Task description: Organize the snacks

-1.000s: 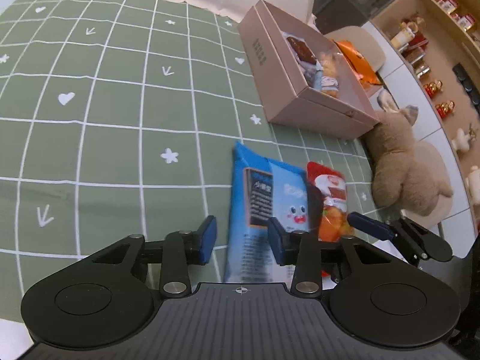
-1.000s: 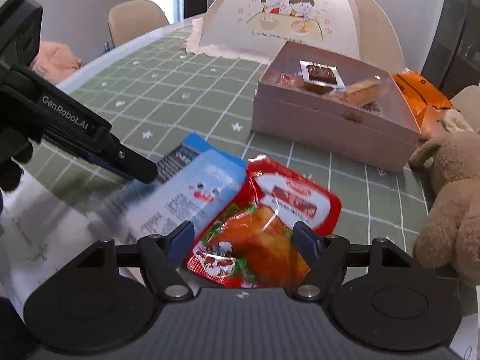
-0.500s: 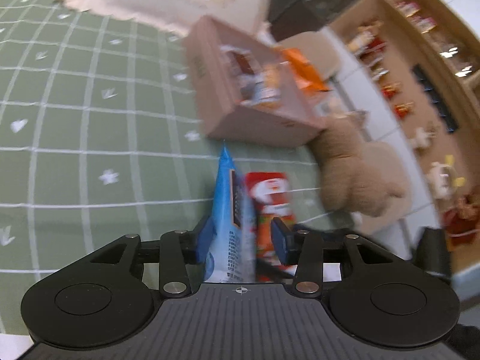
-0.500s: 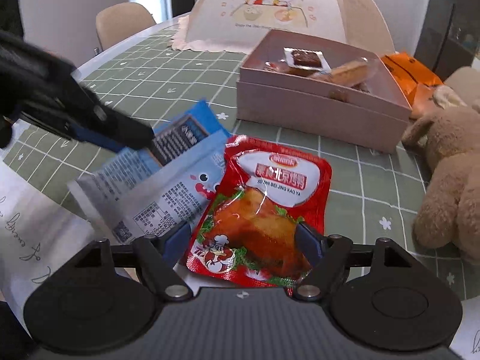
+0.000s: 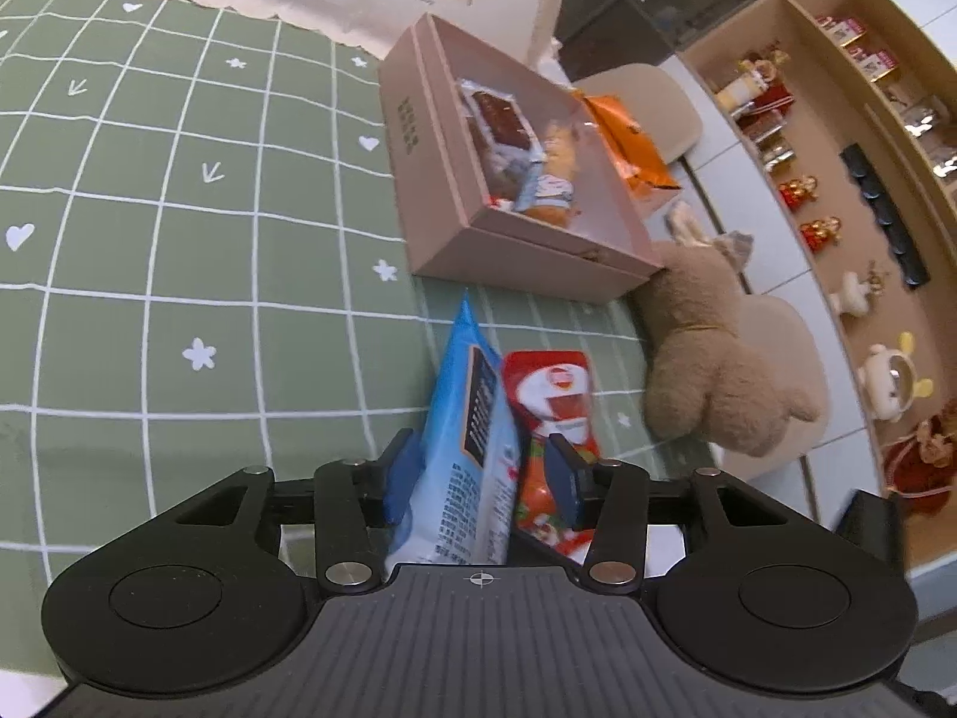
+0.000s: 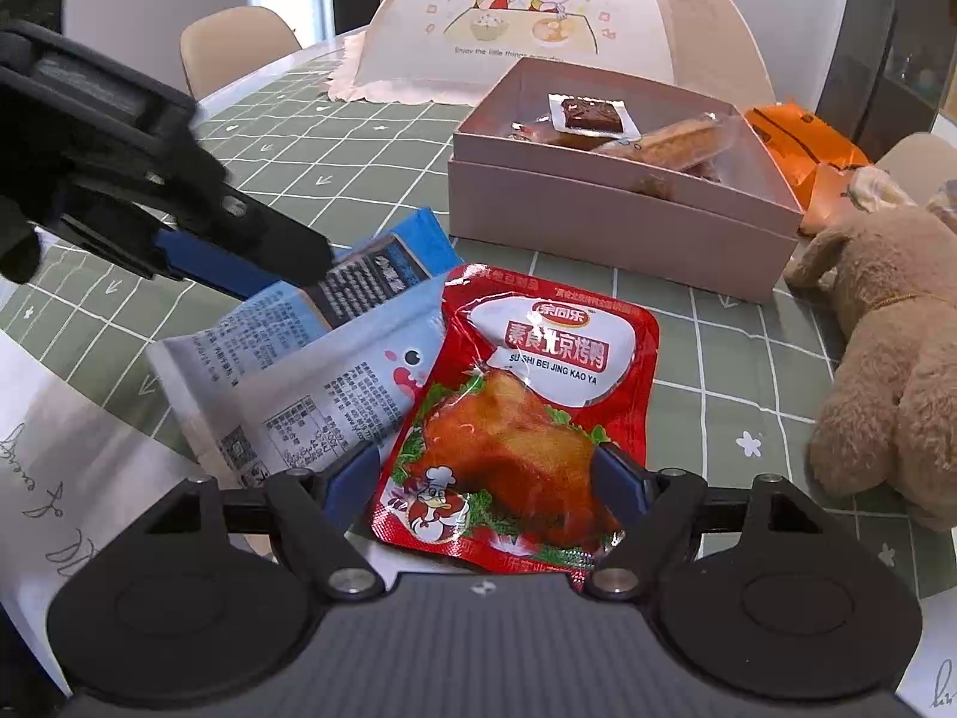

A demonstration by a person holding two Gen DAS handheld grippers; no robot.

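Green grid tablecloth (image 5: 179, 227), pink box (image 6: 622, 221) w/ snacks, shelving behind. L gripper (image 5: 481, 481) jaws just been widening, spread; blue packet (image 5: 472, 455) stands on edge betw. them against left pad. R gripper (image 6: 487, 478) jaws spread astride red packet (image 6: 526, 419), flat on cloth.

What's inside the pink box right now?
The pink box holds a clear-wrapped brown square snack and a long wrapped pastry. Smaller wrapped pieces lie beneath them, mostly covered; the box floor is hidden.
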